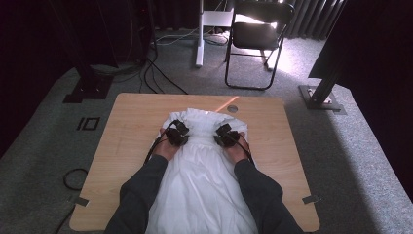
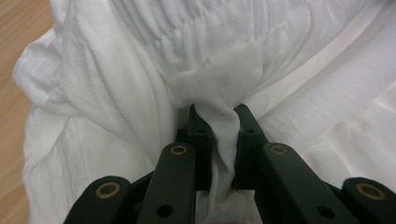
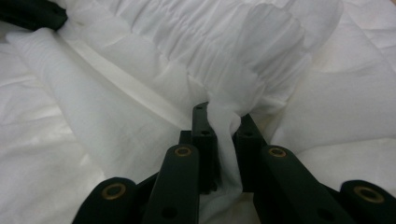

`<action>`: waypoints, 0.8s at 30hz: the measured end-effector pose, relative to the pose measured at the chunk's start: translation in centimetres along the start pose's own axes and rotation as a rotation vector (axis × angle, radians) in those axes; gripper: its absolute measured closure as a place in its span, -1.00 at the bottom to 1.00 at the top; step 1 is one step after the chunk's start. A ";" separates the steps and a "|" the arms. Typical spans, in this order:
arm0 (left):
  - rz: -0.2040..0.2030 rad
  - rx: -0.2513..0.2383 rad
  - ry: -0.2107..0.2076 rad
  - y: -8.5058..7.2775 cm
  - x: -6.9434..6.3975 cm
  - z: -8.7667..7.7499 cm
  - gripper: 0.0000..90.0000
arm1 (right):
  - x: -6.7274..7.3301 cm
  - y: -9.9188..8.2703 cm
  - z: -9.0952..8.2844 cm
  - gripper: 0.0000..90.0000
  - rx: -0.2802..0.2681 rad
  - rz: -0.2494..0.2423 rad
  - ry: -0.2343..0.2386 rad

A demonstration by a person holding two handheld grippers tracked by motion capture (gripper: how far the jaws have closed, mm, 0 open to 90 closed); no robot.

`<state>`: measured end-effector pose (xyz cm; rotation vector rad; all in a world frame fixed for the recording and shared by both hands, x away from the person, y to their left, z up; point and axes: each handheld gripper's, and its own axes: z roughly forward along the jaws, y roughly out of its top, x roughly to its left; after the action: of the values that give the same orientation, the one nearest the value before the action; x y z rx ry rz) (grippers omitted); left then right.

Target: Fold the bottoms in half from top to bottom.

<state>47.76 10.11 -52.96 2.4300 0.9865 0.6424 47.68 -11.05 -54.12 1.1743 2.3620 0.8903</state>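
Observation:
A white garment [image 1: 202, 165] with a gathered, elastic-looking band lies along the middle of the wooden table [image 1: 126, 126], from its centre to the near edge. My left gripper [image 1: 181, 127] is shut on a pinch of the white cloth [image 2: 224, 126] near the garment's far left end. My right gripper [image 1: 223, 130] is shut on another fold of the cloth [image 3: 224, 126] near its far right end. In both gripper views the fabric is squeezed between the black jaws. The gathered band [image 3: 219, 37] runs just beyond the right gripper's jaws.
A black folding chair [image 1: 258, 34] stands on the grey carpet beyond the table. Black stand bases [image 1: 90, 87] [image 1: 321, 95] sit at the far left and far right. Cables [image 1: 160, 73] trail over the floor. A round grommet [image 1: 232, 108] is set near the table's far edge.

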 end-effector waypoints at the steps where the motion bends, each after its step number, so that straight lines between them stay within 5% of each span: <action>1: -0.009 0.007 0.010 0.3 0.0 0.2 0.82 | -0.3 0.3 0.3 0.83 0.000 -0.001 -0.005; 4: -0.038 0.017 0.022 1.3 -0.5 0.6 0.82 | -0.9 1.2 0.9 0.83 0.015 0.000 -0.040; 5: -0.041 0.018 0.022 1.4 -0.4 0.7 0.82 | -1.2 2.2 1.5 0.83 0.040 -0.006 -0.101; 6: -0.047 0.025 0.017 1.5 -0.3 0.8 0.82 | -1.2 2.5 1.7 0.83 0.053 -0.007 -0.113; 10: -0.097 0.011 -0.035 1.5 0.5 0.4 0.83 | -1.3 2.8 1.7 0.83 0.062 -0.033 -0.109; 14: -0.138 -0.100 -0.088 1.6 1.6 -2.2 0.85 | -2.1 2.6 -0.5 0.84 -0.038 0.044 -0.033; 19: -0.164 -0.281 -0.125 2.3 1.9 -7.4 0.86 | -2.1 3.4 -5.6 0.84 -0.199 0.030 -0.015; 24: -0.158 -0.443 -0.187 2.1 0.4 -13.0 0.86 | -1.6 4.2 -11.7 0.84 -0.335 0.003 -0.008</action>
<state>41.83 11.89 -41.37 1.9625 0.8458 0.5048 44.57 -14.86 -42.57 1.0412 2.0982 1.2215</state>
